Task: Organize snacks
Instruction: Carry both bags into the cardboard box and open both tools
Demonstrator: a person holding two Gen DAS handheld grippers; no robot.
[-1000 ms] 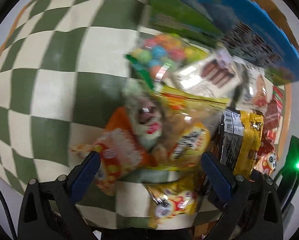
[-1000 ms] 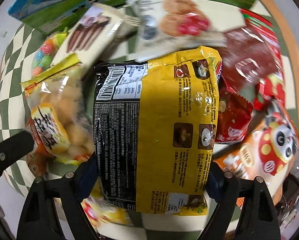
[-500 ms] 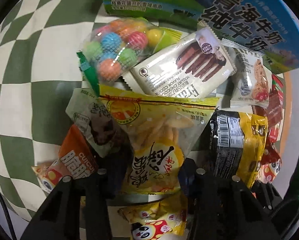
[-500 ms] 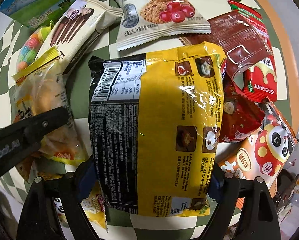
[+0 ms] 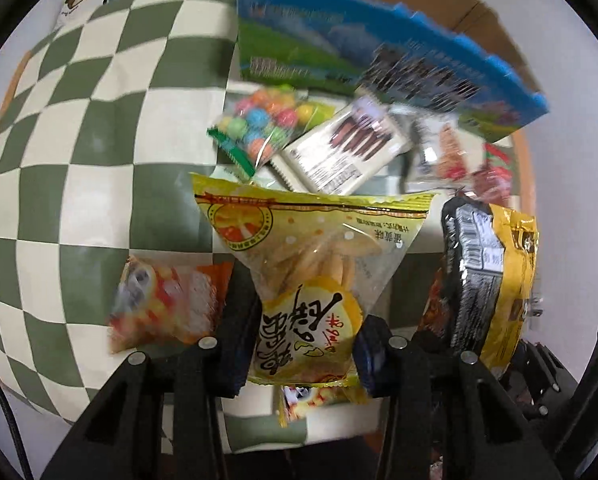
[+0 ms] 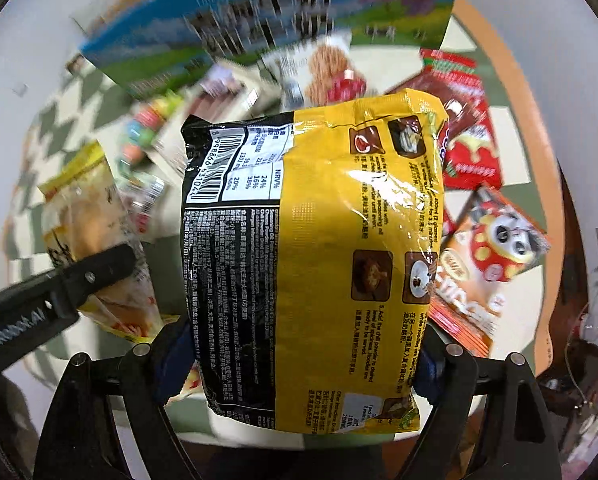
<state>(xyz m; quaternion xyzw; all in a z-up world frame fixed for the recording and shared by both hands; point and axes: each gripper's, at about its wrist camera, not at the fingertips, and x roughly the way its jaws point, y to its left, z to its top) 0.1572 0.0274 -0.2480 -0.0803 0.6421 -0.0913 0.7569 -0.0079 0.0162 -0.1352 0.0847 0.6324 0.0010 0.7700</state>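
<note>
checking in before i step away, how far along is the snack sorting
Early. Nothing looks sorted yet. In hand: the left tongs grip a clear yellow cracker bag, and the right tongs grip a yellow and black noodle packet. Left: the candy ball bag, cookie packet and panda snack bag lie loose on the checkered cloth.

Glossy plastic noodle packet (image 6: pixel 315 264); checkered cloth (image 5: pixel 79 140)

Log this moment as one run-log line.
left tongs: shut on biscuit bag | right tongs: shut on noodle packet
</note>
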